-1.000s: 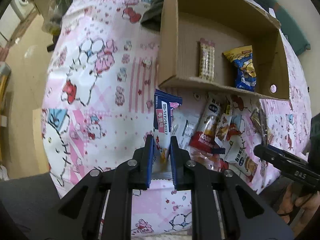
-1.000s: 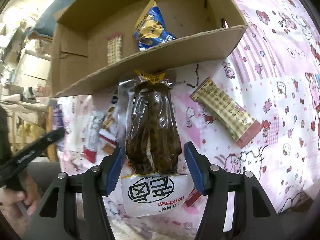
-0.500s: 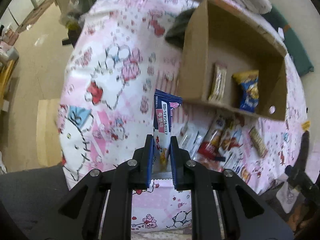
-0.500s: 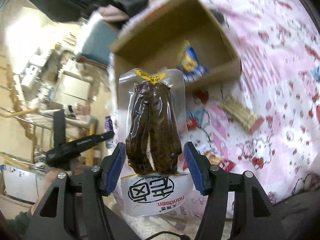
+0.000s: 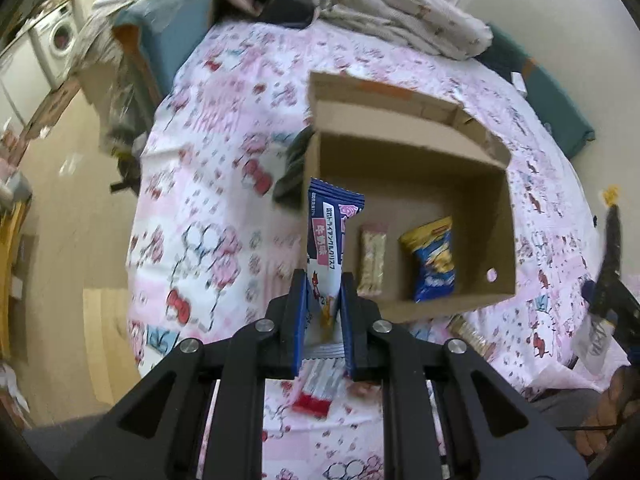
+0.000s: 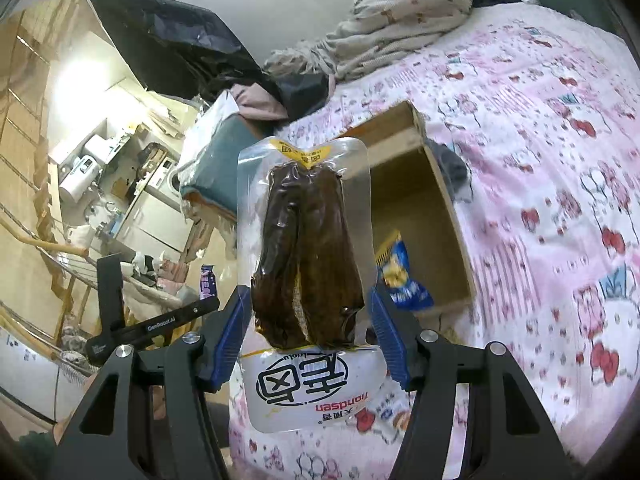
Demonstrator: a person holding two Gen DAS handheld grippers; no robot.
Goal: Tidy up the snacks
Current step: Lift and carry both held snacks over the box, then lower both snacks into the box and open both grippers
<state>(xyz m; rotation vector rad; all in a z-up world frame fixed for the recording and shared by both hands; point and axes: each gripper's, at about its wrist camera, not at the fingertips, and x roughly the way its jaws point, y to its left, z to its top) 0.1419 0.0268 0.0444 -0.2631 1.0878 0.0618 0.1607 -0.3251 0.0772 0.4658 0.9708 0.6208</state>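
Note:
My left gripper [image 5: 323, 312] is shut on a blue and white snack packet [image 5: 326, 240], held upright above the pink patterned bedcover [image 5: 216, 208]. Just beyond it lies an open cardboard box [image 5: 400, 152] with a beige bar [image 5: 372, 260] and a blue and yellow chip bag [image 5: 432, 264] inside. My right gripper [image 6: 306, 320] is shut on a clear vacuum pack of dark brown food [image 6: 308, 256], raised in front of the same box [image 6: 412, 208]; the chip bag [image 6: 400, 276] shows past the pack. The left gripper [image 6: 152, 324] appears at the left of the right wrist view.
Loose snacks lie on the bedcover near its front edge, among them a red and white packet [image 5: 316, 392] and a bar [image 5: 472, 336]. A dark garment [image 5: 292, 176] touches the box's left side. Crumpled bedding [image 5: 400, 8] is piled at the far end. Bare floor [image 5: 60, 240] lies left.
Both grippers have risen with their packs still held. The box and bed now look smaller and farther below, and the right gripper has tilted up toward the room.

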